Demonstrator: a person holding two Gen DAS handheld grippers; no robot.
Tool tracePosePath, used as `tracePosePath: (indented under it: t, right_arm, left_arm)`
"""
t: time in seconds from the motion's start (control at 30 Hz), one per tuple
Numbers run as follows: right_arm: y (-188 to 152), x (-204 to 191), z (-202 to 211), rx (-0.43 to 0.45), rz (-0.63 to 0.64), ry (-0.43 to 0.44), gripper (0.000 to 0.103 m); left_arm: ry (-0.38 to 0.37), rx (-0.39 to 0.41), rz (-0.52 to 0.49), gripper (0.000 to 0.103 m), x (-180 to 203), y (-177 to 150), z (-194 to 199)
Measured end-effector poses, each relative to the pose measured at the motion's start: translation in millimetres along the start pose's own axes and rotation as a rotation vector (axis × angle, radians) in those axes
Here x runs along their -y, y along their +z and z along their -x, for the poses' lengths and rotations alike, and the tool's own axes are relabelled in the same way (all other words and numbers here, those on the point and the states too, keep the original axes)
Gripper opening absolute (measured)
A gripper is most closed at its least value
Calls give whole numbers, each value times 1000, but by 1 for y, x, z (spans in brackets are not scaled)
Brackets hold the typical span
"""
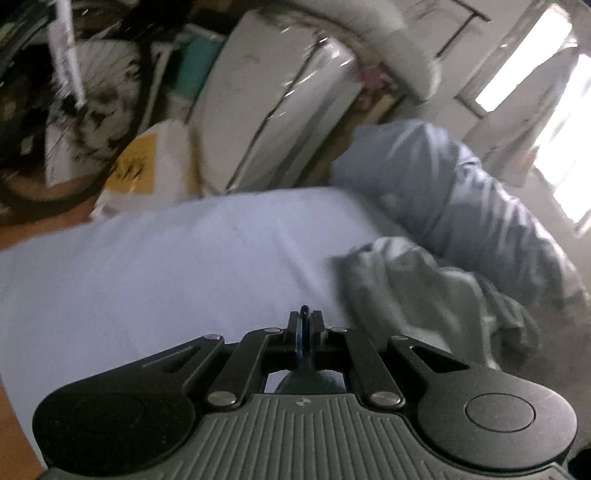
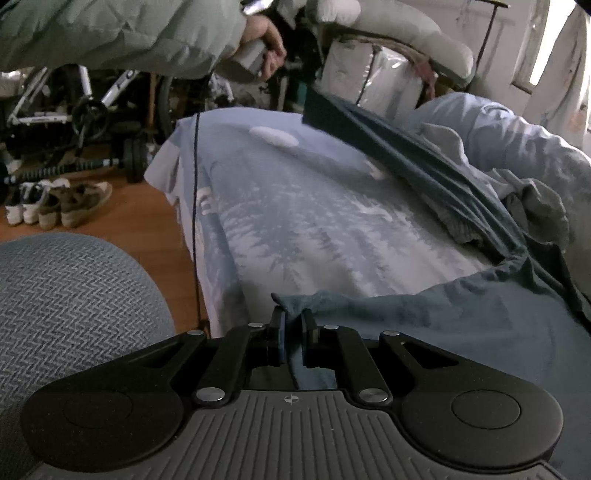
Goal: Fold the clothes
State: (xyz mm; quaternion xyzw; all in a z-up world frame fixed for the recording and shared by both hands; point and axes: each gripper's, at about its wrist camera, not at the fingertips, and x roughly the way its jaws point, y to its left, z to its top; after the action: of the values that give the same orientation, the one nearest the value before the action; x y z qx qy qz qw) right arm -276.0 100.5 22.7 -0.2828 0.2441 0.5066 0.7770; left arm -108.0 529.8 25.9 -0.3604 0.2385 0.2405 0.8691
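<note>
A dark blue garment [image 2: 424,170] hangs stretched above the bed [image 2: 314,229], running from a raised corner at the back down to the near edge. My right gripper [image 2: 292,317] is shut on its near hem, and the cloth bunches up between the fingers. My left gripper [image 1: 305,317] is shut on a thin fold of the same dark blue cloth [image 1: 305,380], held up over the pale sheet [image 1: 166,266]. In the right wrist view a person's hand [image 2: 267,44] and a padded sleeve [image 2: 122,33] hold the left tool above the raised corner.
A rumpled grey-blue duvet [image 1: 461,192] and a crumpled grey garment [image 1: 424,295] lie along the bed's right side. Left of the bed are wooden floor, shoes [image 2: 55,206], a dumbbell [image 2: 133,162], a bicycle [image 2: 74,103] and a grey woven cushion [image 2: 74,302]. A thin cord [image 2: 195,221] hangs down.
</note>
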Motion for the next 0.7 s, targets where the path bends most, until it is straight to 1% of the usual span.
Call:
tracePosePath:
  t: [0.1,0.2,0.3,0.43,0.53,0.6,0.7]
  right_arm:
    - [1,-1,-2,1,4,10,10]
    - [3,-3,5,19,11,18,10]
    - [3,1,9,26,10,28,10]
    - [-4,2,5,15,-7,34,9]
    - [-5,1,3,15,-13,32,9]
    - [-4,1,4,23,-14,28,9]
    - [0,4,5,30,-26,31,9]
  left_arm:
    - [9,5,31,7,-14,-3,0]
    - [-13,48,33,7,-13,6,9]
    - [-61,102,46,7,-1,24,21]
    - [-145,174,9,7,33,54,44]
    - [-169,208,-1,7,47,73,54]
    - [-149,221,-13,7,48,77,53]
    - [-57,184,-7,7,37,74,34]
